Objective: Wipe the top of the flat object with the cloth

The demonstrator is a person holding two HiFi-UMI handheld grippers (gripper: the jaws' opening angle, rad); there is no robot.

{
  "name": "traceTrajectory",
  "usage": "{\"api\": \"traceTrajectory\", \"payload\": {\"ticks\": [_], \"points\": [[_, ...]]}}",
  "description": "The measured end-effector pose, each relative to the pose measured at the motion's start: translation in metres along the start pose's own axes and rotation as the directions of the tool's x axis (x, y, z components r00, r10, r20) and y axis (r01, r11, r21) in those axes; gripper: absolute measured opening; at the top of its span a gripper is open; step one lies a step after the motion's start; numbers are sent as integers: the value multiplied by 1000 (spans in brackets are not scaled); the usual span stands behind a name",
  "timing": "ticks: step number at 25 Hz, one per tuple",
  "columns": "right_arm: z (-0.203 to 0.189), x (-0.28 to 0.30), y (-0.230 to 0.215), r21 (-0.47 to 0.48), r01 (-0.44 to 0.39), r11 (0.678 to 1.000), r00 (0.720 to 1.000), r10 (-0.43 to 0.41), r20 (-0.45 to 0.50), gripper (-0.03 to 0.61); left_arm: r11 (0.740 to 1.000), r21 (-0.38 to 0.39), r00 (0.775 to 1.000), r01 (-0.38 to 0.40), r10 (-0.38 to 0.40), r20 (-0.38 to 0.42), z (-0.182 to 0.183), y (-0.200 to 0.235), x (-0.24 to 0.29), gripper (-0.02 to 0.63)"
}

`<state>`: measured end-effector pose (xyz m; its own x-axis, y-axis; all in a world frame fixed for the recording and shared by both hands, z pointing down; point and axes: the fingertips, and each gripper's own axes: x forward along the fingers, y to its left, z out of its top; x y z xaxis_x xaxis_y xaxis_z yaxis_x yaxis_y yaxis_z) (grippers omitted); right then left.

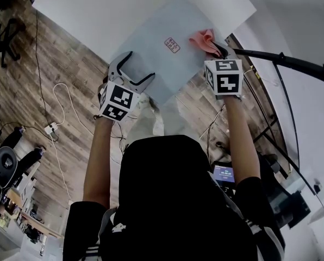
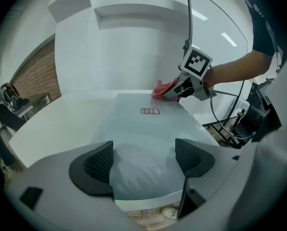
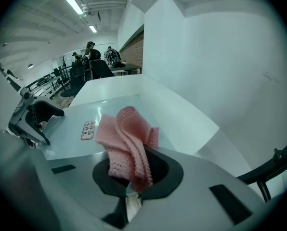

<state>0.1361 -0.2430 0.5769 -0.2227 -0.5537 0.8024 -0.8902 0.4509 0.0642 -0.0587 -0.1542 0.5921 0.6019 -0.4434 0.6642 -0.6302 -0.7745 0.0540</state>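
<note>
- Head view puts the pink knitted cloth (image 1: pixel 203 39) at the far right corner of the flat pale blue-grey sheet (image 1: pixel 151 58), which lies on the white desk (image 1: pixel 91 10). The right claw (image 1: pixel 219 50) is clamped on the cloth's bunched end.
- The left claw (image 1: pixel 142 65) hangs over the sheet's near edge, jaws apart and gripping nothing.
- From where the cloth sits, the wiping looks barely begun. Nearly all of the top is left to cover, including the small printed label (image 1: pixel 172 45) just beside the cloth.
- To do it well, I'd say the right claw should tip down so the loose folds lie flat on the surface. It can then draw overlapping strokes from far to near, lightly enough that the sheet does not skate on the desk. The left claw could press the near edge to pin it.
- Right gripper view shows what the head view does not. The cloth stands up in crumpled folds out of the closed jaws rather than lying spread, and there are people (image 3: pixel 90 49) far across the room.
- Left gripper view alone shows the left jaws plainly apart with the sheet's near edge between them. It also shows the cloth low at the far edge, though I cannot tell whether it presses the surface.
</note>
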Motion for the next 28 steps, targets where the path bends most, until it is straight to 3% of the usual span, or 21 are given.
{"api": "traceTrajectory", "payload": {"ticks": [9, 17, 28], "points": [[17, 8, 60, -49, -131, 990, 991, 131, 1, 44, 1000, 3, 1000, -4, 4, -2, 0, 1, -1, 394], [26, 7, 141, -124, -300, 946, 954, 300, -18, 44, 1000, 0, 1000, -5, 5, -6, -2, 1, -2, 394], [22, 6, 162, -147, -342, 928, 940, 340, -39, 44, 1000, 3, 1000, -10, 10, -2, -3, 0, -1, 396]]}}
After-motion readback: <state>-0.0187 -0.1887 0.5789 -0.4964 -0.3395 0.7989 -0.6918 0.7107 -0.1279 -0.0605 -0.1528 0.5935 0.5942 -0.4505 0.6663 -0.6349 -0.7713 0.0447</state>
